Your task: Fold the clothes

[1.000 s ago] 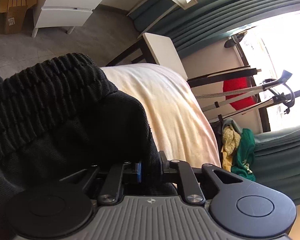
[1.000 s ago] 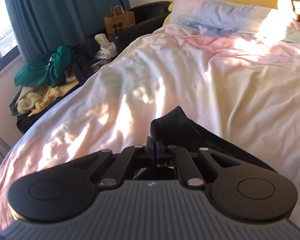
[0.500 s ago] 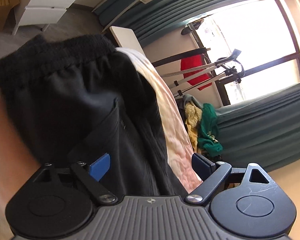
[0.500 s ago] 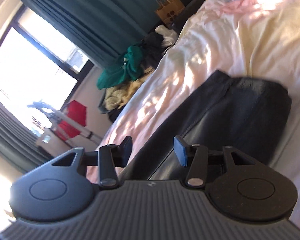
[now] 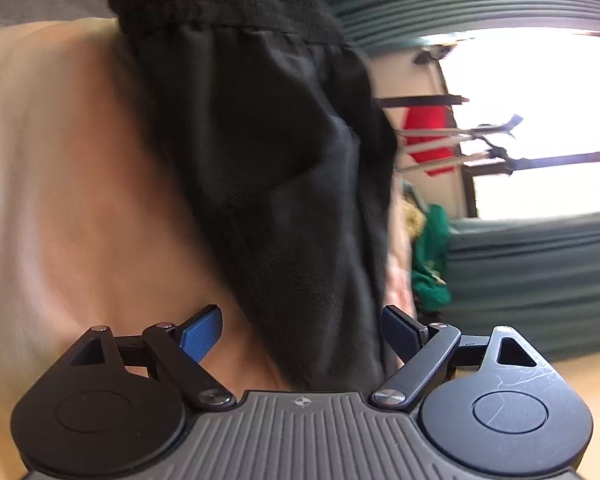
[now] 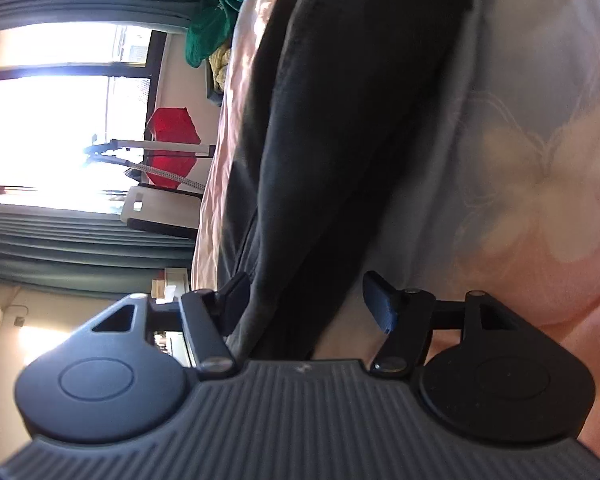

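A pair of black trousers (image 5: pixel 268 152) with a ribbed elastic waistband (image 5: pixel 204 4) lies folded lengthwise on the pale bed cover (image 5: pixel 68 184). My left gripper (image 5: pixel 300 332) is open, its jaws wide apart on either side of the near end of the cloth, holding nothing. In the right wrist view the same trousers (image 6: pixel 340 120) run away from the camera across the cover (image 6: pixel 532 160). My right gripper (image 6: pixel 304 300) is open too, jaws straddling the cloth's near end. Both views are rolled sideways.
A green garment (image 5: pixel 430 252) sits in a pile beside the bed, also in the right wrist view (image 6: pixel 212 12). A red item (image 6: pixel 172 148) hangs on a rack by the bright window (image 5: pixel 532 120). Teal curtains (image 5: pixel 532 280) flank the window.
Both grippers were shut on the trousers a second ago; both have let go and opened wide. The trousers now lie flat on the bed, and both cameras have rolled and drawn back.
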The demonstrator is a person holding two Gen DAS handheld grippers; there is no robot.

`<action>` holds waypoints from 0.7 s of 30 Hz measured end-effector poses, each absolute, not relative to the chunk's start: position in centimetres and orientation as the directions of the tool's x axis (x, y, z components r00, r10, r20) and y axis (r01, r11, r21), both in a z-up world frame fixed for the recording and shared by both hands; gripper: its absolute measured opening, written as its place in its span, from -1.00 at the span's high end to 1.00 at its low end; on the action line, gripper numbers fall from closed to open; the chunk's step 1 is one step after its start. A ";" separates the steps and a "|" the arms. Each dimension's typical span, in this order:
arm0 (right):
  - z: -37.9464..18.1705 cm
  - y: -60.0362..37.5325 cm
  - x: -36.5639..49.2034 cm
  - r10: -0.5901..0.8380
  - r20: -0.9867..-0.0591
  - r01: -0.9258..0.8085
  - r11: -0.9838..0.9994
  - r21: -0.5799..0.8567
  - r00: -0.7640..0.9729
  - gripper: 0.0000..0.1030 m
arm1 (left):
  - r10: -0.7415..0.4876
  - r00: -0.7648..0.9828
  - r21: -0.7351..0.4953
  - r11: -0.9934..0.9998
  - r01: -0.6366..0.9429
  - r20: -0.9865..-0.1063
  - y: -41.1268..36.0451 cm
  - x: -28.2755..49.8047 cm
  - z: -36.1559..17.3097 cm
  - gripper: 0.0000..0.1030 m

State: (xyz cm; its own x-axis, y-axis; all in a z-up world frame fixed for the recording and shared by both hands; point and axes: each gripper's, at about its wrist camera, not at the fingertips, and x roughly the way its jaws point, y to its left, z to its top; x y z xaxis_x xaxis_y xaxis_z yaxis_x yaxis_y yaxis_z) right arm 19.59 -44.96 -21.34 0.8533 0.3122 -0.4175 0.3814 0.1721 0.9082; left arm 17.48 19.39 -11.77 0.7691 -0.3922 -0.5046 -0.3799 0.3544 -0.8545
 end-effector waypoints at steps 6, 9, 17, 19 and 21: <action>-22.6 -44.7 22.4 0.273 -0.368 0.338 0.150 0.929 0.889 -0.29 | -0.322 0.848 -0.886 0.347 -0.308 -0.421 20.2 20.6 -13.0 -0.28; -22.6 -46.3 22.8 0.165 -0.359 0.340 0.134 0.931 0.919 -0.29 | -0.304 0.866 -0.890 0.356 -0.283 -0.397 20.8 21.7 -13.5 0.13; -22.4 -52.9 22.9 -0.098 -0.342 0.352 0.122 0.928 0.935 -0.21 | -0.277 0.897 -0.907 0.345 -0.242 -0.344 21.3 22.1 -13.1 0.78; -22.3 -54.3 22.7 -0.137 -0.355 0.373 0.136 0.918 0.925 -0.03 | -0.275 0.904 -0.917 0.325 -0.232 -0.326 21.4 21.7 -12.6 0.81; -22.1 -55.4 22.7 -0.167 -0.376 0.401 0.164 0.901 0.912 0.24 | -0.272 0.911 -0.926 0.304 -0.223 -0.308 21.4 21.3 -12.1 0.82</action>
State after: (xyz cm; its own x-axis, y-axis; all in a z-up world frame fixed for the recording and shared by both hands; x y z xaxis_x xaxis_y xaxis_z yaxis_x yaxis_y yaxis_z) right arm 22.67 -55.38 -22.10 0.9115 -0.1671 -0.3758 0.4015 0.1636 0.9011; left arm 21.26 21.42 -12.12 0.9115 -0.2721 -0.3084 -0.2226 0.3043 -0.9262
